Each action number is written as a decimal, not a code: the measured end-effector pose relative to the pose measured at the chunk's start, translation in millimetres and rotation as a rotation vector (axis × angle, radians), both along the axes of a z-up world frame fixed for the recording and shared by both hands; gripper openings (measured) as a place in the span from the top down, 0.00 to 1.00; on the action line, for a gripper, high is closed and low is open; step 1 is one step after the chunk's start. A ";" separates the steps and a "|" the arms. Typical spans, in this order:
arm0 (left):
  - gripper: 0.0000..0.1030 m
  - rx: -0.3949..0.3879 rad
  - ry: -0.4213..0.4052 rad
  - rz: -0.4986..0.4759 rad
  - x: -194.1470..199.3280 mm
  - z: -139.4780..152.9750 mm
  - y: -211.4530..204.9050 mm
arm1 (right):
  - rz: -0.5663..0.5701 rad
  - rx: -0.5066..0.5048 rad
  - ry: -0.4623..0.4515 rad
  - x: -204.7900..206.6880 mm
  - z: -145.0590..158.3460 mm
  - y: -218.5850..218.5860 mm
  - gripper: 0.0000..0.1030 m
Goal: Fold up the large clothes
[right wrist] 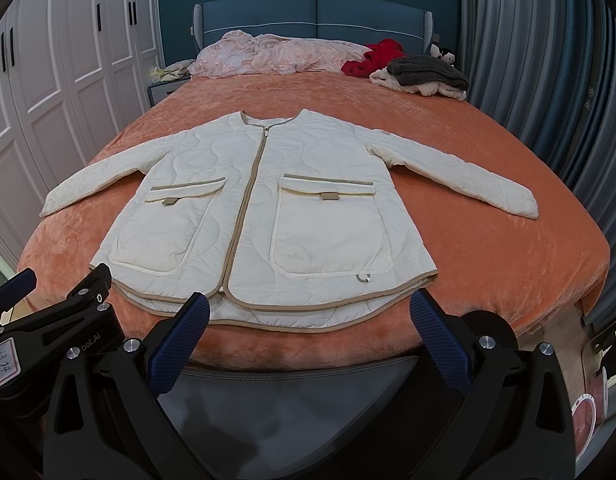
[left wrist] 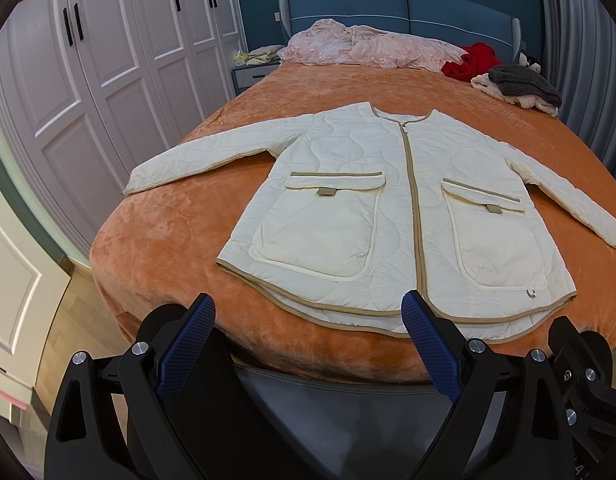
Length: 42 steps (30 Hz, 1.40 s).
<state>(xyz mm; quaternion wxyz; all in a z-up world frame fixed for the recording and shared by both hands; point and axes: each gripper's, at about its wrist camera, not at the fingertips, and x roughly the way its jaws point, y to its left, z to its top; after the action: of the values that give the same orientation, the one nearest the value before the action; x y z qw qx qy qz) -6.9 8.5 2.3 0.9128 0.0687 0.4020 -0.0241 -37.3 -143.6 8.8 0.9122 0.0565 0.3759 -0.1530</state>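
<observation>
A cream quilted jacket [left wrist: 347,200] [right wrist: 260,208] with tan trim and two big front pockets lies flat and zipped on the orange bed cover, sleeves spread to both sides, hem toward me. My left gripper [left wrist: 309,312] hovers open at the foot of the bed, just short of the hem's left half, with nothing between its blue pads. My right gripper [right wrist: 309,310] is open too, above the hem's right half, empty. The left gripper's body shows at the lower left of the right wrist view.
The orange bed cover [left wrist: 168,232] [right wrist: 507,240] reaches a blue headboard [right wrist: 315,16]. A pink quilt [right wrist: 268,56], a red garment [right wrist: 371,60] and a grey and cream pile [right wrist: 423,74] lie near the headboard. White wardrobe doors [left wrist: 88,80] stand left, grey curtains [right wrist: 547,80] right.
</observation>
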 end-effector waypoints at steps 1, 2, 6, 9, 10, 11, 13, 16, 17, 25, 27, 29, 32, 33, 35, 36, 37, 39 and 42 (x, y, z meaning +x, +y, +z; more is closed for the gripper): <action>0.10 0.000 0.000 0.000 0.1 0.2 -0.1 | 0.000 0.000 0.000 -0.1 0.0 0.2 0.05; 0.10 -0.001 0.000 0.000 0.0 0.2 0.1 | 0.000 0.000 -0.001 0.0 0.0 0.1 0.05; 0.10 0.000 0.000 0.000 0.1 0.3 -0.2 | 0.000 0.000 -0.001 0.1 0.0 0.1 0.05; 0.10 0.001 0.000 -0.001 0.2 0.3 -0.1 | 0.000 0.000 0.000 0.1 -0.1 0.3 0.05; 0.10 0.001 0.000 0.000 0.1 0.1 0.0 | 0.000 0.001 0.001 0.1 -0.1 0.3 0.05; 0.10 0.001 -0.001 0.000 0.0 0.1 0.1 | 0.000 0.001 0.001 0.1 -0.1 0.2 0.05; 0.10 0.002 -0.001 -0.001 0.3 0.0 0.3 | 0.000 0.000 0.000 -0.4 0.8 0.1 0.05; 0.10 0.001 -0.001 -0.001 0.3 -0.1 0.3 | 0.001 0.001 0.000 -1.0 3.4 -1.1 0.05; 0.10 0.002 0.000 -0.002 0.5 -0.4 0.4 | 0.003 0.001 0.000 -1.2 4.2 -1.2 0.05; 0.10 0.001 -0.009 -0.010 9.9 2.8 0.9 | -0.020 0.029 -0.003 8.9 -2.0 -21.2 0.05; 0.10 0.000 -0.005 -0.004 16.9 1.6 0.0 | -0.032 0.047 -0.013 12.4 -2.4 -35.0 0.05; 0.11 -0.002 0.010 0.001 26.3 -2.7 -1.8 | -0.047 0.112 0.003 17.0 -6.7 -61.2 0.05; 0.11 0.004 0.038 0.000 40.5 -11.1 -5.2 | -0.098 0.179 -0.004 26.0 -14.9 -99.6 0.05; 0.11 0.007 0.045 0.000 44.2 -13.4 -5.8 | -0.132 0.205 -0.003 29.2 -18.9 -116.0 0.05; 0.11 0.010 0.057 0.006 55.3 -19.4 -6.7 | -0.201 0.218 -0.023 34.2 -22.3 -149.3 0.05; 0.11 0.007 0.061 0.010 61.1 -22.1 -6.4 | -0.233 0.207 -0.012 37.1 -23.6 -164.3 0.05; 0.11 0.002 0.065 0.013 65.3 -24.5 -6.2 | -0.254 0.202 -0.037 37.6 -22.0 -178.5 0.05; 0.11 -0.009 0.084 0.026 77.4 -30.0 -5.7 | -0.336 0.275 -0.021 44.4 -36.3 -217.4 0.05; 0.11 -0.015 0.109 0.043 96.1 -37.9 -5.4 | -0.421 0.360 -0.078 49.3 -49.3 -276.6 0.05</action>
<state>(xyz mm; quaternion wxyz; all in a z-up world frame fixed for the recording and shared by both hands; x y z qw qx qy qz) 89.2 3.1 -35.7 0.8903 0.0519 0.4522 -0.0111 12.0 -420.2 -40.4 0.8495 0.3005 0.3415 -0.2673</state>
